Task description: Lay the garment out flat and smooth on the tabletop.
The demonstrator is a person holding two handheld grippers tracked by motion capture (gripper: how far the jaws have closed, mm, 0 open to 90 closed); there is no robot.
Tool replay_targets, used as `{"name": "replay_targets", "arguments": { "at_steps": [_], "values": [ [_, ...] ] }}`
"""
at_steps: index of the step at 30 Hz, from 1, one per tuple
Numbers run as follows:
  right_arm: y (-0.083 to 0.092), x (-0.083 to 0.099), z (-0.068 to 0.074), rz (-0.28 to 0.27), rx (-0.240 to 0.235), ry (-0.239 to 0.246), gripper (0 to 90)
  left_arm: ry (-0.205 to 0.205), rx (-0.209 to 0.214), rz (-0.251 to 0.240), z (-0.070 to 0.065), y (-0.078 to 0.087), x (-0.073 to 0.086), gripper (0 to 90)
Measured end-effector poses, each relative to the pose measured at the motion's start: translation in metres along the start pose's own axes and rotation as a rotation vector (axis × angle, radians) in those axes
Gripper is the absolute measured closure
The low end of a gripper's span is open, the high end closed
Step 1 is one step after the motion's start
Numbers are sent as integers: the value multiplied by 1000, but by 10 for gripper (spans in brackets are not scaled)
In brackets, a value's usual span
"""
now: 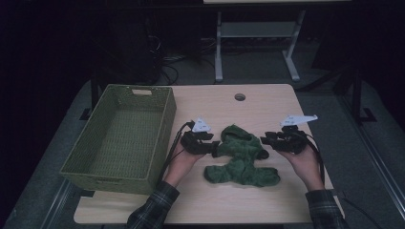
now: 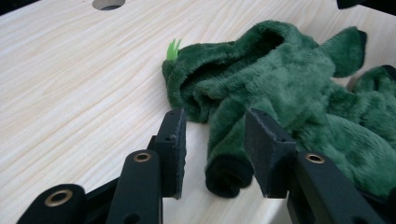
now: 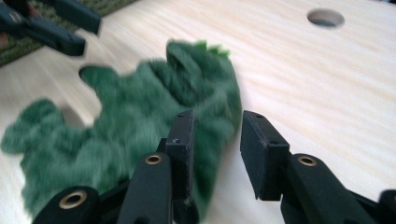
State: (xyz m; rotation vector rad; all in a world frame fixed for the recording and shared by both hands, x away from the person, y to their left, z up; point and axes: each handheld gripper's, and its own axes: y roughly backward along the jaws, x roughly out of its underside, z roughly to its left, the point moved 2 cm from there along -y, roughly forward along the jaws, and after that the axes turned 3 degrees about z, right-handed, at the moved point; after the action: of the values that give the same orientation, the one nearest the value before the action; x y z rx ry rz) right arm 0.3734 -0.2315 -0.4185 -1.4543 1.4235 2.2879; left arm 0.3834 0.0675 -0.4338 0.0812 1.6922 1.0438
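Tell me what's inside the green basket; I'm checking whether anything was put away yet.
The green basket shows a bare woven floor in the high view. Its near wall hides the strip of floor just behind it.

Two forearms in checked sleeves come up from bottom edge, one hand under each tool. Left tool (image 1: 216,149) lies low and level, tips point right. Right tool (image 1: 263,140) lies low and level, tips point left. Tips face each other, apart. Both tools have jaws parted, with gap between pads (image 2: 173,148).
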Motion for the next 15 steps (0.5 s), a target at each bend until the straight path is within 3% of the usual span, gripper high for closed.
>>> {"name": "replay_targets", "arguments": {
  "at_steps": [7,15],
  "values": [
    [-41,-34,5,40,-49,43,638,23,5,5,4,-7,2,562],
    [-82,-39,8,132,-39,85,628,44,4,-6,9,-6,4,556]
  ]
}}
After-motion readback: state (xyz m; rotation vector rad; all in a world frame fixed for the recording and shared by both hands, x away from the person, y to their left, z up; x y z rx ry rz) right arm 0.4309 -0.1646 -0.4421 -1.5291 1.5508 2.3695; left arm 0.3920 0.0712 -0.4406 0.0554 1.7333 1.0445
